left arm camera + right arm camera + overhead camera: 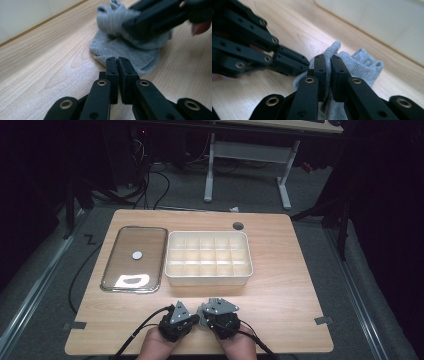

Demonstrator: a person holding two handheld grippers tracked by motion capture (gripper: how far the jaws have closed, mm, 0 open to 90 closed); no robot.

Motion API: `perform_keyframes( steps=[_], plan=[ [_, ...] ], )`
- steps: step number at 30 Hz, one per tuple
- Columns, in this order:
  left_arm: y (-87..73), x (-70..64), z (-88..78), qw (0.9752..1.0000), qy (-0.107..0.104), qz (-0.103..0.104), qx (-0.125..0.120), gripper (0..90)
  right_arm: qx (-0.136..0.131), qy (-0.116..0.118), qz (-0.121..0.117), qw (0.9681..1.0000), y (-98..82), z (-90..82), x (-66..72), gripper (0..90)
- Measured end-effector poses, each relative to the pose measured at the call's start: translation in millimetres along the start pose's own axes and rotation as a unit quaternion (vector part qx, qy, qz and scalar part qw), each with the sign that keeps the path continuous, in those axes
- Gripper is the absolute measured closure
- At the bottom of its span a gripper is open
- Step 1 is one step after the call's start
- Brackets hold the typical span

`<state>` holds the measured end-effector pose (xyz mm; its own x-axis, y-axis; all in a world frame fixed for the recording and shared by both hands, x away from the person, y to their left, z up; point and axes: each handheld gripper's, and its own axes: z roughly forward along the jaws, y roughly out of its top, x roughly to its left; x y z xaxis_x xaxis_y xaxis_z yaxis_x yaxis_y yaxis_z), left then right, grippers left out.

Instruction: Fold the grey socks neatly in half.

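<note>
At nine o'clock on the table [280,285], a glass lid [134,259] is laid beside a compartment box [208,257]. At six o'clock, the grey sock [125,48] is pinched at its edge by the left gripper [118,61] and clamped by the right gripper [329,58].
</note>
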<state>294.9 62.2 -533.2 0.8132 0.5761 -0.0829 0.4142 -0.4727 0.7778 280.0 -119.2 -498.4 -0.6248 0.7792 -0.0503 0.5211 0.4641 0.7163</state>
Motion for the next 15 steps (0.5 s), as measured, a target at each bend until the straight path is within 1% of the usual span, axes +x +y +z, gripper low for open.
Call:
perform_keyframes(
  steps=[1, 5, 9, 11, 12, 13, 14, 15],
  plan=[
    [0.0, -0.1, 0.0, 1.0000, 0.000, -0.001, 0.000, 86.8, 0.000, 0.000, 0.000, 1.0000, 0.0, 0.0, 0.0, 84.9],
    [-0.1, -0.4, 0.0, 1.0000, 0.000, -0.001, 0.000, 86.8, 0.010, 0.013, -0.002, 0.9999, -4.6, 7.9, 2.5, 84.7],
    [-0.1, -0.4, -0.1, 1.0000, -0.001, 0.000, 0.001, 87.1, 0.009, 0.022, 0.002, 0.9997, -7.0, 9.3, 4.2, 84.4],
    [-0.1, -0.3, 0.0, 1.0000, -0.001, -0.001, 0.001, 87.1, 0.007, 0.031, 0.001, 0.9995, -8.4, 9.7, 4.6, 83.6],
    [-0.1, -0.2, 0.0, 1.0000, -0.001, -0.001, 0.001, 87.1, 0.005, 0.042, 0.004, 0.9991, -8.1, 8.1, 3.9, 78.2],
    [-0.1, -0.2, 0.0, 1.0000, -0.001, -0.001, 0.001, 87.1, 0.005, 0.042, 0.004, 0.9991, -8.1, 8.1, 3.9, 78.2],
    [0.0, 0.0, 0.0, 1.0000, 0.000, 0.000, 0.001, 87.0, -0.009, 0.058, 0.019, 0.9981, -5.0, 0.3, 2.2, 70.9],
    [0.0, 0.0, 0.0, 1.0000, 0.000, 0.000, 0.001, 86.9, -0.009, 0.058, 0.019, 0.9981, -5.0, 0.3, 2.2, 70.9]
  ],
)
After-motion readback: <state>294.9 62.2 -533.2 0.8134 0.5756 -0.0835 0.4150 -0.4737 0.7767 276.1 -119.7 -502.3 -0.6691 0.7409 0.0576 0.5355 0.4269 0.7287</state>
